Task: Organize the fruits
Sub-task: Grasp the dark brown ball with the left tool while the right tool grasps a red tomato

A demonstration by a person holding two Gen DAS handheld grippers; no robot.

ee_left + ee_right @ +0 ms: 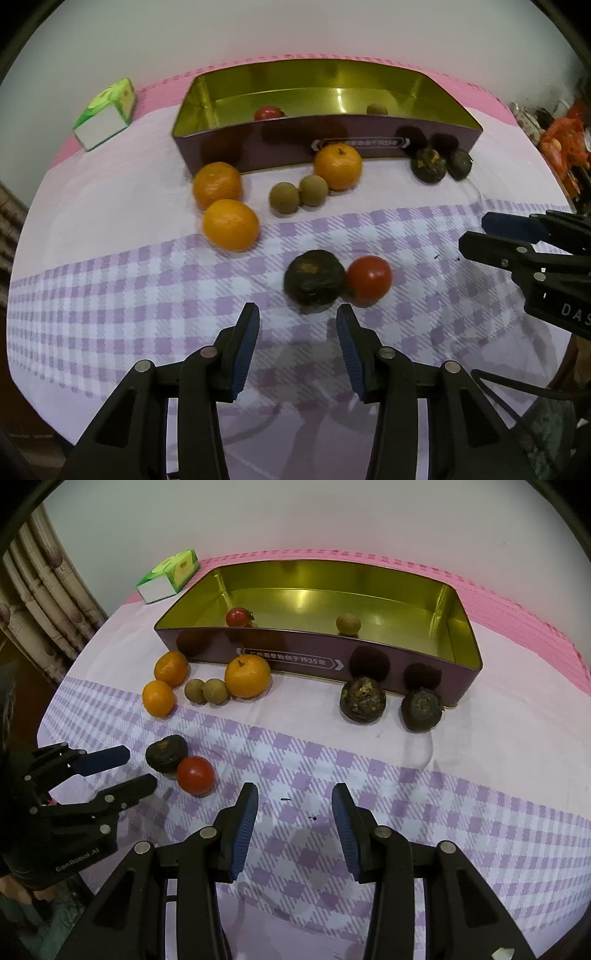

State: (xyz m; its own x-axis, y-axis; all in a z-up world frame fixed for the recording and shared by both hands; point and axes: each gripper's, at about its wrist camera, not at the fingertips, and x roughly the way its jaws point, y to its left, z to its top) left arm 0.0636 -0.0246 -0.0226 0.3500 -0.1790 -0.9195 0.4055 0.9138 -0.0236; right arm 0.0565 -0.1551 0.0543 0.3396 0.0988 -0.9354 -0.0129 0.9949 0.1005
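Note:
A purple tin [280, 147] [295, 657] with a gold inside stands at the back of the table, holding a small tomato [238, 617] and a longan [348, 623]. In front of it lie three oranges [229, 224], two longans [283, 198] and two dark fruits [362, 699]. Nearer, a dark fruit [314, 282] [166, 754] touches a red tomato [369, 278] [195, 775]. My left gripper [298, 321] [138, 770] is open just short of the dark fruit, nothing between its fingers. My right gripper [294, 801] [474, 234] is open over bare cloth, right of the tomato.
A green and white tissue pack [107, 114] [168, 576] lies at the back left. A checked purple and pink cloth [406, 794] covers the round table. A curtain [40, 602] hangs at the left, and clutter [561, 144] sits beyond the table's right edge.

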